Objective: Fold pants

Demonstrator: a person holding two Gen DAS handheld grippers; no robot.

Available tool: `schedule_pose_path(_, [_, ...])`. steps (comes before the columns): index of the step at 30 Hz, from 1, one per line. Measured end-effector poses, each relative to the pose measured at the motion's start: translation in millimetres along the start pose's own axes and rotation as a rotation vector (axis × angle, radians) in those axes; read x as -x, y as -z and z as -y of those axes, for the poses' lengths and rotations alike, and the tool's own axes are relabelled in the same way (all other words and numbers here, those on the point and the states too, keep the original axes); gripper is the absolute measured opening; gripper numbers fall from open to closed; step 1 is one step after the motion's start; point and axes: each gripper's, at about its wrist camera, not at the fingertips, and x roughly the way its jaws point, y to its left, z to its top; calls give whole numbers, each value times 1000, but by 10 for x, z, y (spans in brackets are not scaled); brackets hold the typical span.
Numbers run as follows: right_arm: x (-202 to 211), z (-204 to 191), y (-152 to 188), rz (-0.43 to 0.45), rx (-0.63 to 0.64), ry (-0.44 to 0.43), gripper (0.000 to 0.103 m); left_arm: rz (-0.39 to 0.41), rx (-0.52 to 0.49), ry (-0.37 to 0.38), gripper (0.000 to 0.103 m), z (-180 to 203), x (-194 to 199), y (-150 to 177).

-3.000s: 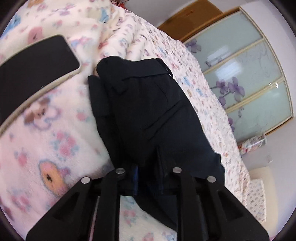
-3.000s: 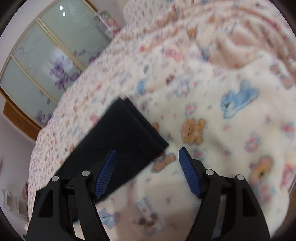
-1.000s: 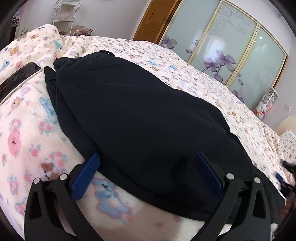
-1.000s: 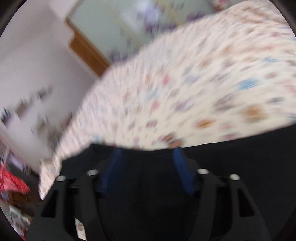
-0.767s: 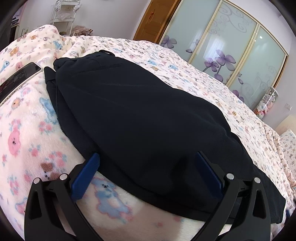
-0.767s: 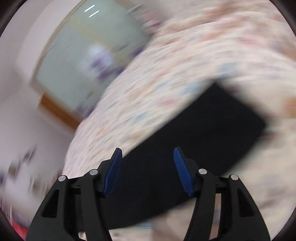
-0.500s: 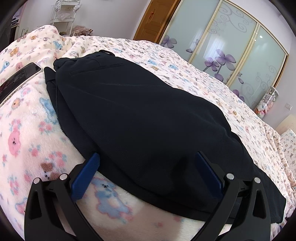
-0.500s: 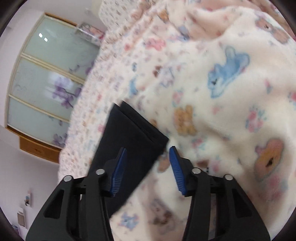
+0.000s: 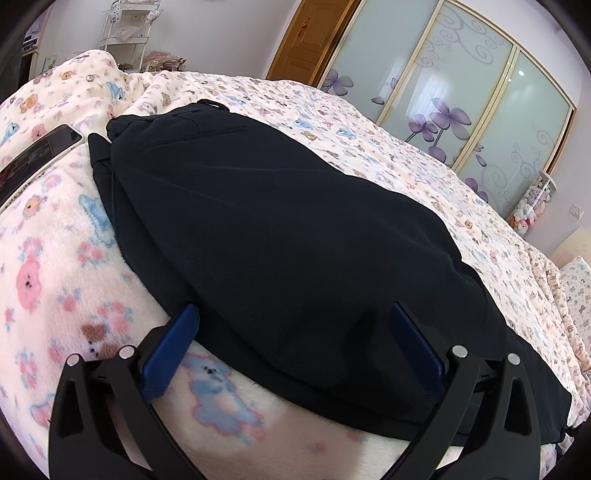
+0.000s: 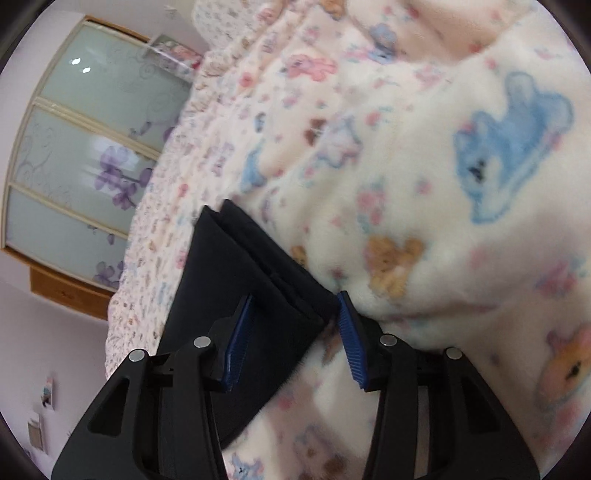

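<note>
In the left wrist view, the dark navy fabric pants lie folded lengthwise across the middle of the frame, running from the waistband end at the upper left to the lower right edge, on a fluffy cream blanket printed with pink, blue and brown bears. The left gripper, black with blue ribbed pads, stands wide at the bottom of the frame; its two fingers straddle the near part of the pants and its pads press on nothing. A flat black phone with a pale rim lies on the blanket at the left edge, just beside the waistband end. Behind the bed, a wardrobe with frosted glass sliding doors bearing purple flowers fills the upper right, with a brown wooden door to its left and a white wire shelf rack at the upper left. In the right wrist view, the hem end of the pants sits left of centre, its layered corner pointing toward the lower middle. The right gripper is at a narrow-to-middling spread and its jaws are closing, with that corner of the pants lying between the blue pads; the right-hand pad is at the fabric's edge, but whether both pads press on it cannot be told.
</note>
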Motion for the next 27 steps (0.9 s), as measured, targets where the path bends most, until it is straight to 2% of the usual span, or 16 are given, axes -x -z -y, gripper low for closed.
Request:
schedule_pose_path(3, [83,-61,56,44,67,-81,30,0,-1,-1,101,5,0,1])
schedule_pose_path(4, [85,-81,58,49,85,-110,28,0,-1,-2,101,5,0,1])
schedule_pose_path(5, [95,-102,71,54,107,-115,28,0,-1,-1,101,4,1,1])
schedule_pose_path(7, [38,-105,69,36,123,-70,28,0,-1,-1,101,5,1,2])
schedule_pose_path(11, [-56,-18,40,9,47,-58,30,0,0,1,101,2,2,2])
schedule_pose_path(13, [-104,-33,37,0,52,-50,39,0,-1,0,101,2,1,1])
schedule_pose_path(15, [-145,-61,48,1,54,-40,40,0,-2,-1,101,2,0,1])
schedule_pose_path(17, [-153,-92,59,22,55,-35,34,0,-1,0,101,-3,3,2])
schedule_pose_path(18, [-114,-97,78,37,53,-57,23,0,-1,0,101,1,3,2])
schedule_pose_path(19, [-57,-120,100,52,54,-90,18,0,0,2,101,2,4,4])
schedule_pose_path(23, [161,-496,193,112,154,-175,17,-1,-2,-1,101,1,3,2])
schedule_pose_path(27, [274,-1176,365,94,281,-302,17,-1,-2,0,101,4,7,4])
